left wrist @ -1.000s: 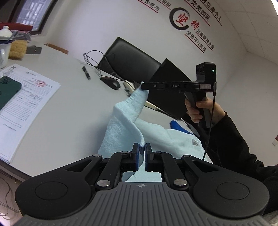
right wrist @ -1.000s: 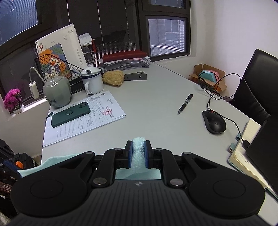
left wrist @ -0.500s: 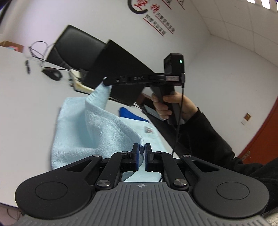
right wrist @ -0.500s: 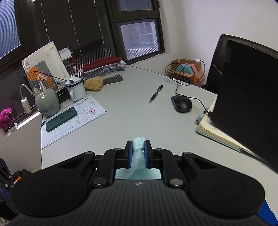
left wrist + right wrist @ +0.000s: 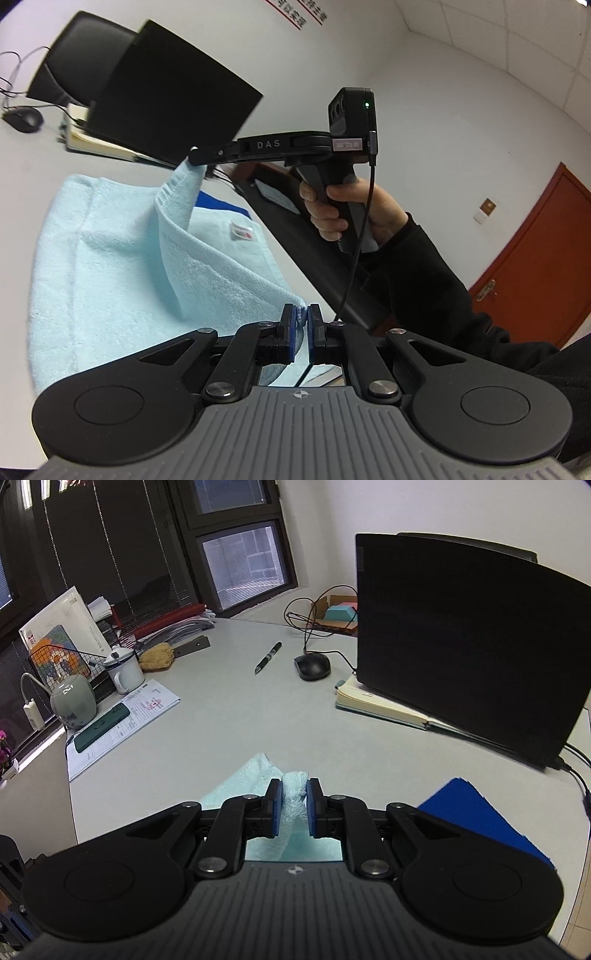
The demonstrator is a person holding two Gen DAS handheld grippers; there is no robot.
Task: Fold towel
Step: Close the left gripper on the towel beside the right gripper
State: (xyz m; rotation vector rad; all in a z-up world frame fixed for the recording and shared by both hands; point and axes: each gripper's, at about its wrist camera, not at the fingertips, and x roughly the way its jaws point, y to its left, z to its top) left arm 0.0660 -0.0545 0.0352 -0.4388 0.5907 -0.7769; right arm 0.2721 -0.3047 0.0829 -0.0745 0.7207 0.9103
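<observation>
Here the light-blue towel (image 5: 122,266) lies partly on the grey desk (image 5: 236,709) and partly in the air, one edge lifted by both tools. The left gripper (image 5: 303,319) has its jaws pressed together on a thin pinch of terry at the near end of that edge. The right gripper (image 5: 195,157), seen from the left wrist view as a long black tool held in the person's hand (image 5: 343,210), nips the far corner of the same edge, and in its own view the cloth bunches between its blue pads (image 5: 274,805).

The relation that matters is this: the held edge runs away from the left tool towards the right one, sagging between them, while the rest of the towel spreads out to the left of that line, flat on the desk towards the laptop (image 5: 461,635) and notebook (image 5: 380,705). So the free body of cloth lies on one side of the raised edge, and the fold line would run parallel to it.

Judging from that, the lifted edge is being carried across the flat part to double it over; both tools would need to travel together, keeping the edge taut, or the corners will land askew. A dark blue cloth (image 5: 476,812) sits just beside the towel, near the right tool.
</observation>
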